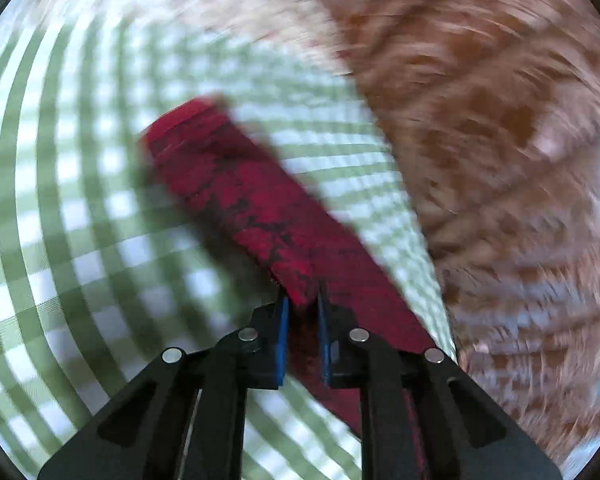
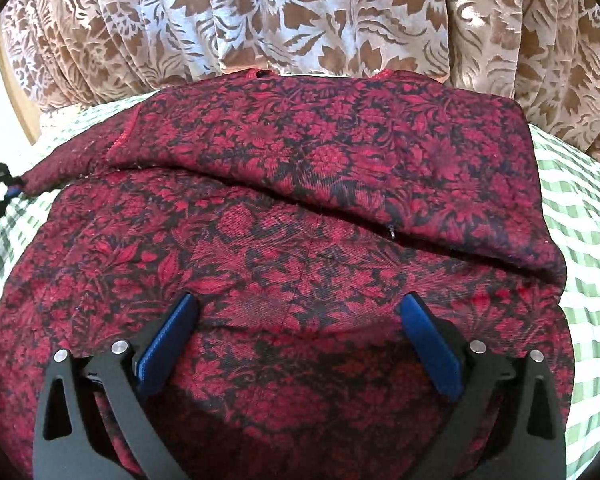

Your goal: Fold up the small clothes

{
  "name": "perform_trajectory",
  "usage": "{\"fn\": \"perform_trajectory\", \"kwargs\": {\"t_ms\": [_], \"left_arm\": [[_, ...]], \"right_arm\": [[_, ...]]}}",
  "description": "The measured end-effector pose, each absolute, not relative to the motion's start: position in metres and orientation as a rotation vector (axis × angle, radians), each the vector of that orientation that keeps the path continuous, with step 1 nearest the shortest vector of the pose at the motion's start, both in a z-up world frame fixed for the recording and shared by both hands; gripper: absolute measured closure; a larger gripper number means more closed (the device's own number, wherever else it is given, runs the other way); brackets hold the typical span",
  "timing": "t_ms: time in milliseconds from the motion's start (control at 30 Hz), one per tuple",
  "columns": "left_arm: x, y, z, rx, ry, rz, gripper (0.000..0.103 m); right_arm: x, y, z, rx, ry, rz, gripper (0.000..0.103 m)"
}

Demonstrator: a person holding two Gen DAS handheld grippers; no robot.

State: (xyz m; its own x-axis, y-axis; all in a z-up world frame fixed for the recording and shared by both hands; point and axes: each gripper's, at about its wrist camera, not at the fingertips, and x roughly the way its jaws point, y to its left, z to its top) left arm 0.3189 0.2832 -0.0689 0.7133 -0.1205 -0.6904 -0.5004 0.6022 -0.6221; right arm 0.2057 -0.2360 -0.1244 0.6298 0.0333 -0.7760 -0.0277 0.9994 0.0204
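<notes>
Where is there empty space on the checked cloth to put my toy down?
Bare checked cloth shows right of the red dress, and a narrower strip on its left, where the left gripper pinches the sleeve. The middle is covered, with the open right gripper above it.

Left wrist view smeared throughout by motion blur: checked cloth (image 1: 80,200) and patterned curtain (image 1: 500,160) unreadable. Red garment (image 2: 300,208) is cut off at six o'clock (right wrist view).
</notes>
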Motion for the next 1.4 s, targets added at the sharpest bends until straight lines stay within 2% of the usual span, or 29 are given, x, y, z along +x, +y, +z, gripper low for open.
{"fn": "perform_trajectory", "kwargs": {"t_ms": [133,267,433,567,667,700,733,767,800,867,1033,1133,1167,1233,1300,1400], "left_arm": [[0.319,0.207,-0.004,-0.697,0.688,0.060,0.091],[0.318,0.107,0.024,-0.517,0.691,-0.148,0.091],[0.317,-0.010,-0.006,-0.283,0.809,-0.286,0.090],[0.322,-0.058,-0.045,-0.155,0.927,-0.294,0.085],[0.318,-0.068,-0.054,-0.086,0.939,-0.269,0.084],[0.317,-0.070,-0.052,-0.069,0.930,-0.270,0.082],[0.314,-0.071,-0.049,-0.057,0.924,-0.283,0.069],[0.313,-0.071,-0.046,-0.058,0.926,-0.295,0.048],[0.311,-0.070,-0.043,-0.064,0.924,-0.304,0.041],[0.302,-0.068,-0.035,-0.060,0.888,-0.318,0.034],[0.281,-0.059,-0.035,-0.071,0.885,-0.318,0.034],[0.269,-0.043,-0.038,-0.113,0.889,-0.297,0.034],[0.267,-0.039,-0.039,-0.125,0.890,-0.290,0.034],[0.260,-0.027,-0.043,-0.152,0.896,-0.275,0.034],[0.255,-0.015,-0.047,-0.179,0.904,-0.255,0.034],[0.248,-0.001,-0.053,-0.201,0.918,-0.220,0.034]], "right_arm": [[0.206,-0.236,-0.124,0.008,0.888,0.035,0.003],[0.205,-0.236,-0.124,0.012,0.886,0.036,0.003],[0.205,-0.240,-0.123,0.042,0.879,0.048,0.003],[0.204,-0.242,-0.123,0.061,0.875,0.055,0.003],[0.204,-0.244,-0.122,0.083,0.872,0.066,0.003],[0.203,-0.245,-0.121,0.090,0.873,0.070,0.003],[0.204,-0.247,-0.120,0.105,0.877,0.080,0.003],[0.205,-0.250,-0.117,0.120,0.882,0.091,0.003],[0.205,-0.252,-0.115,0.136,0.886,0.100,0.003],[0.205,-0.261,-0.102,0.232,0.878,0.140,0.006],[0.219,-0.266,-0.071,0.440,0.814,0.228,0.009],[0.242,-0.250,-0.062,0.440,0.809,0.238,0.018],[0.250,-0.244,-0.061,0.435,0.816,0.231,0.028],[0.273,-0.232,-0.066,0.430,0.847,0.216,0.038],[0.291,-0.226,-0.074,0.432,0.881,0.204,0.044],[0.311,-0.209,-0.078,0.366,0.920,0.171,0.076]]}}
